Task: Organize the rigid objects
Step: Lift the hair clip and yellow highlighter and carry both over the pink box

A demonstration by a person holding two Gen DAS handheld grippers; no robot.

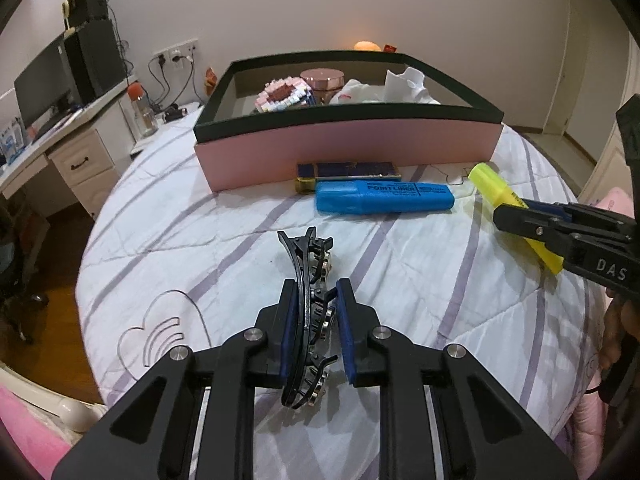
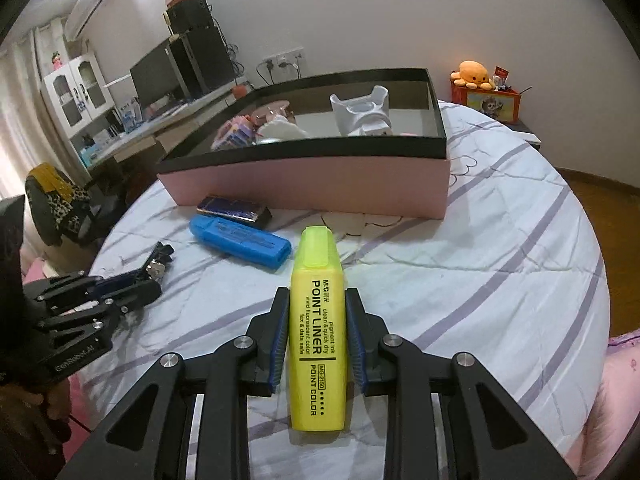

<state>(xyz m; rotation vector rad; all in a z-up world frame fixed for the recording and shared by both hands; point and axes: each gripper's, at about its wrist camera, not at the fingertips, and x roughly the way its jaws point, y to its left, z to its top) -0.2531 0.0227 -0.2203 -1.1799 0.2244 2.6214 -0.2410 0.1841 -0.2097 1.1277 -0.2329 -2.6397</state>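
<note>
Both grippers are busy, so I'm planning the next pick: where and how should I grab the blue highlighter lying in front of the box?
Grip the blue highlighter across the middle of its flat barrel, coming down from above with the fingers on its two long sides. It lies flat on the bedspread, crosswise before the pink box. A small dark case sits close behind it, so the far finger has little room.

I see a plain white wall [image 1: 320, 4] ahead. A white desk [image 1: 80, 148] with a dark monitor [image 1: 42, 80] stands along the left, wood floor [image 1: 76, 248] below it. An air conditioner [image 2: 90, 2] hangs high above a white cabinet [image 2: 76, 92].
</note>
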